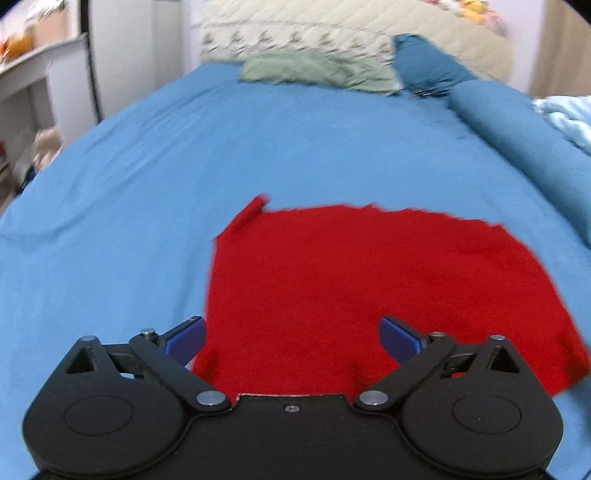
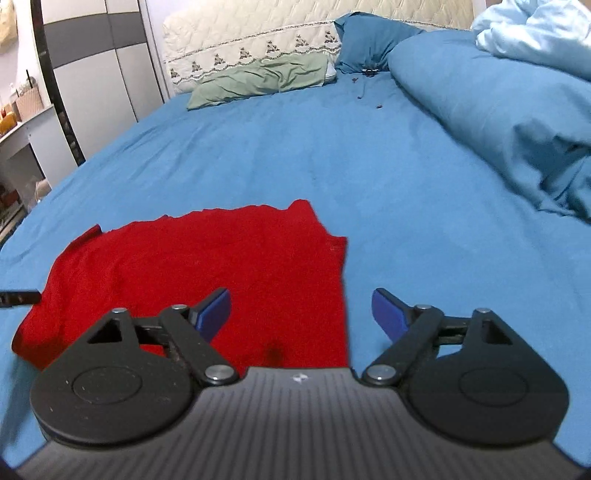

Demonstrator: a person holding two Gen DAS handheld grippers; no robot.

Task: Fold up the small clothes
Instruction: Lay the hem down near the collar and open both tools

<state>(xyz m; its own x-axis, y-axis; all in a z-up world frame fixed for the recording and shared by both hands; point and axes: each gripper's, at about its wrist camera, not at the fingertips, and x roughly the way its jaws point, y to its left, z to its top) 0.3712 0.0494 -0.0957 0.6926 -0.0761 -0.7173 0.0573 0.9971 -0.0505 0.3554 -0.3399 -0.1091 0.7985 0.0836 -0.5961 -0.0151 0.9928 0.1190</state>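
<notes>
Red garment [image 1: 332, 280]: flat on bed [image 1: 147, 184]. Left gripper [image 1: 291, 338] and right gripper [image 2: 301, 310]: fingers spread, empty. Risk: single-layer pinch bunches fabric.

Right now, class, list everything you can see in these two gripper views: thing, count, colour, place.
red garment: one, red, flat on the sheet near both grippers
bed sheet: one, blue, covers the bed
green pillow: one, pale green, at the headboard
blue pillow: one, dark blue, beside the green one
duvet: one, blue, bunched along the right side
headboard: one, cream, quilted
wardrobe: one, grey and white, left
left gripper: open, above the garment
right gripper: open, over the garment's right edge
</notes>
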